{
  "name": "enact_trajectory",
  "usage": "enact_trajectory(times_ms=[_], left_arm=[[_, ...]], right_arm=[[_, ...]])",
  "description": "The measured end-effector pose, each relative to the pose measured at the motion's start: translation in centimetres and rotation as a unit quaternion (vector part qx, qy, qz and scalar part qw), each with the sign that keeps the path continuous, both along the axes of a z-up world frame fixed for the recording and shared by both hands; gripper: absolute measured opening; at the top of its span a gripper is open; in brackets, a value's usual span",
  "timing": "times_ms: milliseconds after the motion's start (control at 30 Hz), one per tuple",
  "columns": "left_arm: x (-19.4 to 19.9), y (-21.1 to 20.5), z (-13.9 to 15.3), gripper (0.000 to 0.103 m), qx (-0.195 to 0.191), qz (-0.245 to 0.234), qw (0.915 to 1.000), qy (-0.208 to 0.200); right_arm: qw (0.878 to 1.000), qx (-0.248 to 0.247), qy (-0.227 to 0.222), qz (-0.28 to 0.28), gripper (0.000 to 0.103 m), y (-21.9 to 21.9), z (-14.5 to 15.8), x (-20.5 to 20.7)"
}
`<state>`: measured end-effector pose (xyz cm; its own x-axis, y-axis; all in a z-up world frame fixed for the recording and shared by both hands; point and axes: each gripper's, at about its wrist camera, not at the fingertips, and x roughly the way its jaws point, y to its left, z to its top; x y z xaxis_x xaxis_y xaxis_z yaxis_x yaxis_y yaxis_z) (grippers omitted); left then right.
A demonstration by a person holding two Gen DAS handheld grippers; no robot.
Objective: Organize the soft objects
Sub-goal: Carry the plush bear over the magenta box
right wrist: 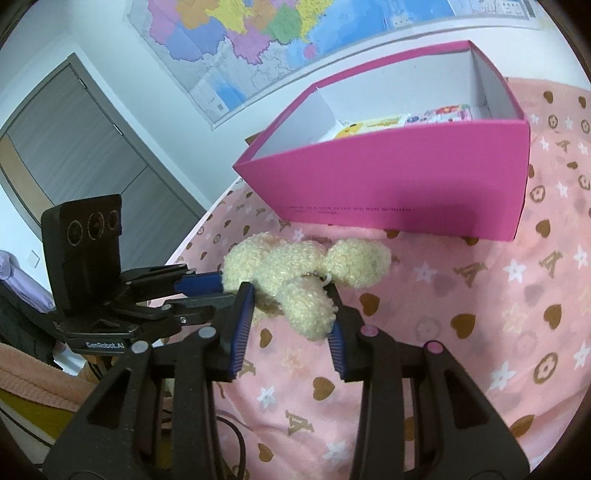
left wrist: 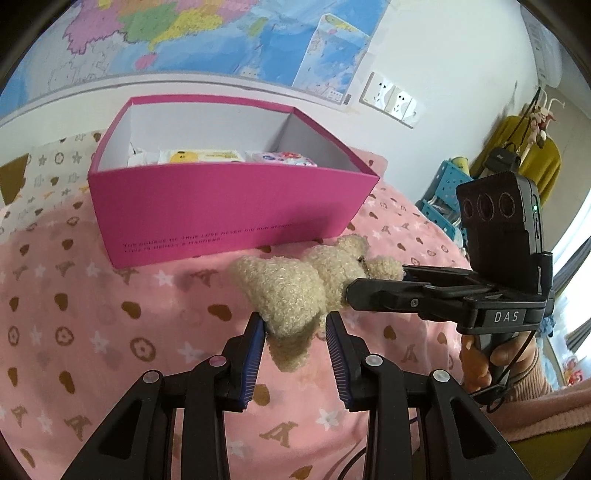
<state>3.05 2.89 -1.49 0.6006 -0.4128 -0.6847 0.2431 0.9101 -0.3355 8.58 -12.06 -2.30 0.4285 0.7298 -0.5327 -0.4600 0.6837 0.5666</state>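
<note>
Item one, the plush toy (left wrist: 295, 291): cream-beige, curly bouclé pile, lumpy rounded lobes that I read as limbs and a head, though I cannot tell which is which. A small metal ring or clasp (right wrist: 317, 276) shows near its middle in the right wrist view. I see it at centre frame in both views, just below the near wall of the box, over the pink cover.

Item two, left gripper (left wrist: 295, 325): blue ribbed pads on black fingers, lower centre of the left wrist view. I have its jaws closed on one lower lobe of the plush toy, the pile bulging between the pads.

Item three, right gripper (right wrist: 291, 314): same build, lower centre of its own view, and entering from the right in the left wrist view. Its jaws grip another lobe of the same toy. A hand (left wrist: 484, 365) in a pink knit sleeve holds its handle.

Item four, pink box (left wrist: 229, 206): magenta outside, white inside, lid off, upper centre. Flat colourful packets (left wrist: 203, 156) lie on its floor.

Item five, bed cover (left wrist: 92, 302): pale pink, printed with brown hearts, stars and letters.

Item six, wall map (right wrist: 240, 33): multicoloured, top of frame behind the box.
</note>
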Motion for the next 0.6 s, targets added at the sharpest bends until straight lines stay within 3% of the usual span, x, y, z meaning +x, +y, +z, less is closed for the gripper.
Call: enact_trajectory(times_ms=[600], left_arm=[[0.5, 0.3, 1.3, 0.033, 0.008, 0.000, 0.9997, -0.024]], right_arm=[[1.000, -0.009, -0.028, -0.001, 0.040, -0.3, 1.6, 0.3]])
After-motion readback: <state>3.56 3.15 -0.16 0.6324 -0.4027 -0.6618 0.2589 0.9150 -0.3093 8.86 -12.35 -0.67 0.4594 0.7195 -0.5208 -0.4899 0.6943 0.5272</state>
